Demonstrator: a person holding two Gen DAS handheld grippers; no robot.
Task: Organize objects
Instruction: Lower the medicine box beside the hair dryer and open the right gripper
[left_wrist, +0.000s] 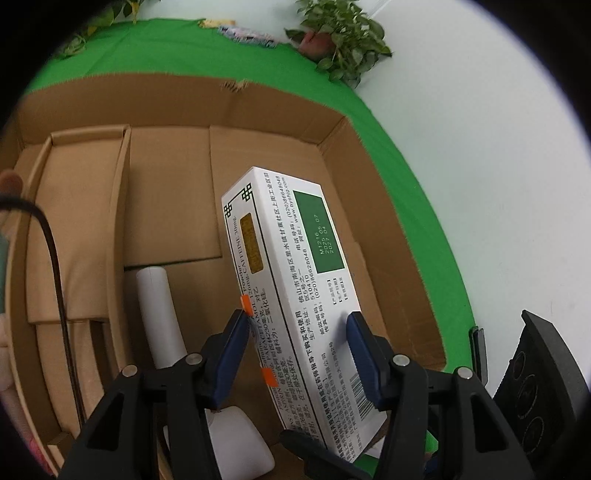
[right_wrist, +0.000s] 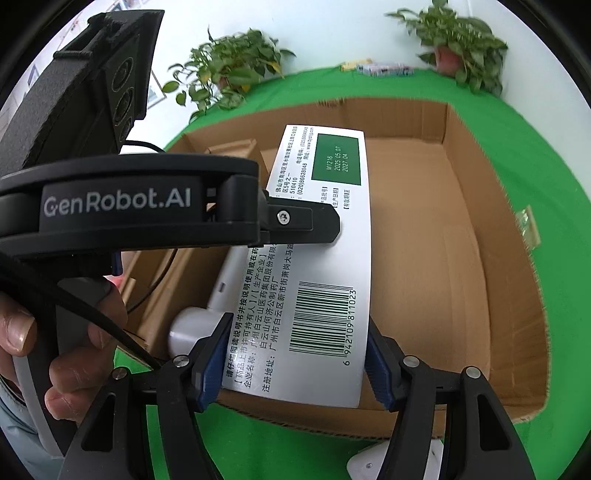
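Note:
A long white medicine box with green label and barcode hangs over the open cardboard box. My left gripper is shut on the medicine box partway along it. My right gripper is shut on the same medicine box at its barcode end, above the near wall of the cardboard box. The left gripper's body shows in the right wrist view, its finger on the medicine box's top. A white handheld device lies inside the cardboard box below the medicine box; it also shows in the right wrist view.
The cardboard box sits on a green cloth and holds a smaller brown carton at its left. Potted plants stand at the back by the white wall. A white object lies on the cloth in front of the box.

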